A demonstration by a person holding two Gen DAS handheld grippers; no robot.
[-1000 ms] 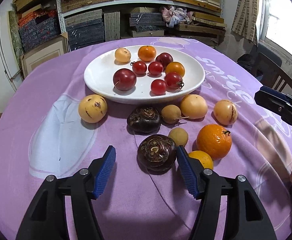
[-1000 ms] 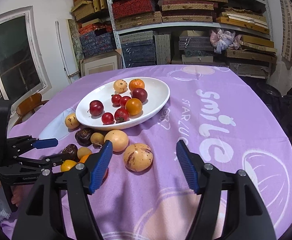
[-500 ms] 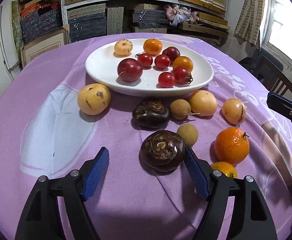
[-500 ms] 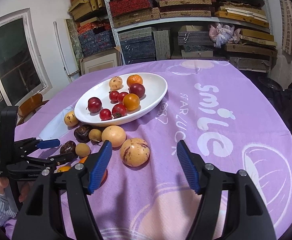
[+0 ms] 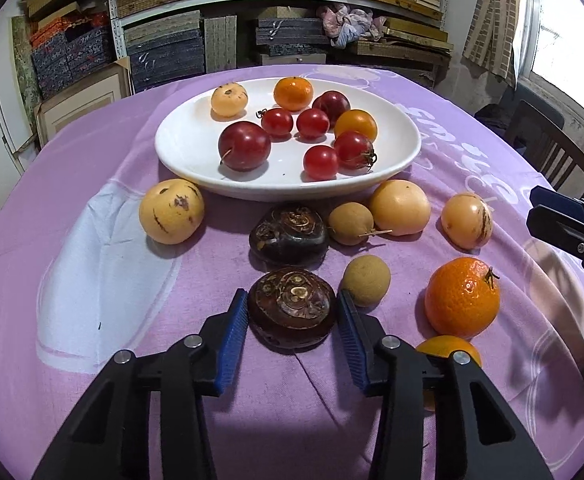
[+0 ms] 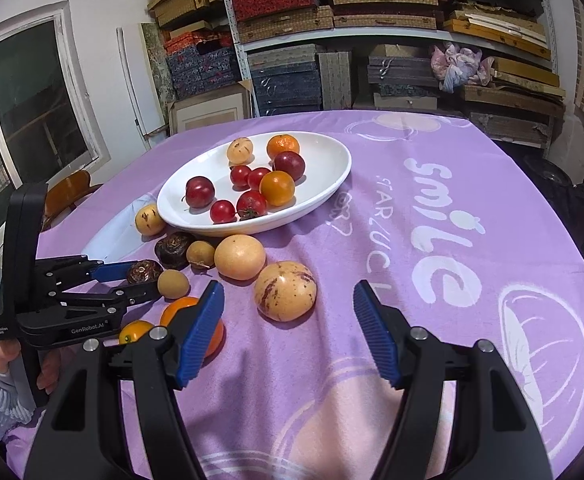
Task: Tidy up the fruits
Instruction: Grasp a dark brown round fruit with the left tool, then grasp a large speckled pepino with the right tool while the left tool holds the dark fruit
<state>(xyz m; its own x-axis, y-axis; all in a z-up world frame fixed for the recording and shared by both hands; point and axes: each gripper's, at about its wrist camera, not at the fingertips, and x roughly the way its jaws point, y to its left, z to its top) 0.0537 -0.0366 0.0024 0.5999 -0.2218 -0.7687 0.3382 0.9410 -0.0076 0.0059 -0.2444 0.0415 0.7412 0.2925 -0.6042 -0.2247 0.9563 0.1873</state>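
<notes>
A dark brown water chestnut (image 5: 292,308) lies on the purple cloth between the fingers of my left gripper (image 5: 292,295). The jaws are closing, and both blue pads touch the chestnut's sides. The right wrist view shows the same grip from the side, with the left gripper (image 6: 142,278) around the chestnut (image 6: 144,271). My right gripper (image 6: 288,286) stands open over the cloth with nothing between its fingers. A streaked yellow fruit (image 6: 286,290) lies just ahead of it. The white plate (image 5: 196,160) holds several red, orange and yellow fruits.
Loose on the cloth lie a second water chestnut (image 5: 290,236), two longans (image 5: 365,286), yellow fruits (image 5: 171,211) and a mandarin (image 5: 461,298). The right gripper (image 5: 563,220) enters at the right edge. Shelves of boxes stand behind the table, and a chair (image 5: 551,152) stands to the right.
The left jaws opened wider, slid forward around the near water chestnut, then closed in until both pads met its sides. The right gripper has hardly moved.
</notes>
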